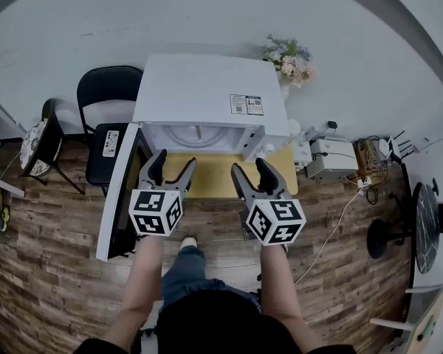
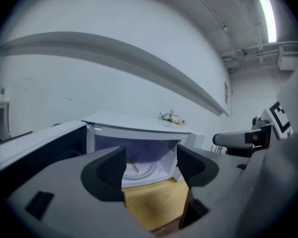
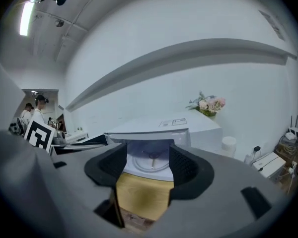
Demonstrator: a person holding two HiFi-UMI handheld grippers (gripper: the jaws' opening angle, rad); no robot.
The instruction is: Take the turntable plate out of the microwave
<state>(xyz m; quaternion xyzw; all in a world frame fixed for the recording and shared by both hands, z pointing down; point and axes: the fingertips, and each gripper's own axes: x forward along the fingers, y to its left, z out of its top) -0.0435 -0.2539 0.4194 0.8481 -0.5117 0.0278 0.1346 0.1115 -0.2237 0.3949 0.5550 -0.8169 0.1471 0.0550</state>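
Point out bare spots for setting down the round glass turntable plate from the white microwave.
Free: the yellow tabletop strip before the white microwave, between its open door and the table's right edge; also the microwave's flat roof, bare but for a label. Crowded: the area to the right, with white boxes and cables.

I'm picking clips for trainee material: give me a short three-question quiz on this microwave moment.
1. True or false: the microwave door stands open.
2. Where is the turntable plate? A) inside the microwave B) on the floor C) on top of the microwave
3. What do the left gripper and the right gripper hold?
Key: 1 true; 2 A; 3 nothing, both are open and empty in front of the microwave.
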